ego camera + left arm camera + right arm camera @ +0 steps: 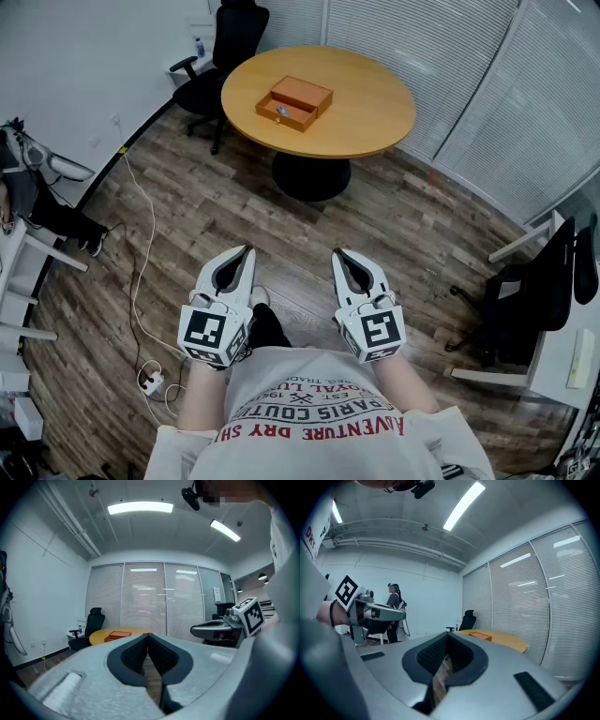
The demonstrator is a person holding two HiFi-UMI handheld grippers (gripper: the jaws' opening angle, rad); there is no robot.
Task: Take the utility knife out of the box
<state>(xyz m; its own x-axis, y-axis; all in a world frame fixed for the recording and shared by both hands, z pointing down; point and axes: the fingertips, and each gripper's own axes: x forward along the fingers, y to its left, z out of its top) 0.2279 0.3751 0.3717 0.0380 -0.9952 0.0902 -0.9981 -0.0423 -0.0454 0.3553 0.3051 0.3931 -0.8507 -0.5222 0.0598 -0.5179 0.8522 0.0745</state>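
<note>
An orange box (293,103) with its lid on rests on the round wooden table (375,117) far ahead; it also shows small as the box (116,634) and the box (480,635) in the gripper views. No utility knife is visible. My left gripper (248,249) and right gripper (337,253) are held level close to my body, well short of the table. Both are shut with nothing between the jaws; the tips meet at the left gripper (148,634) and the right gripper (446,634).
A black office chair (220,56) stands behind the table at the left. A white cable (136,272) and power strip lie on the wood floor at the left. Another black chair (525,300) and a white desk sit at the right. Blinds cover the far windows.
</note>
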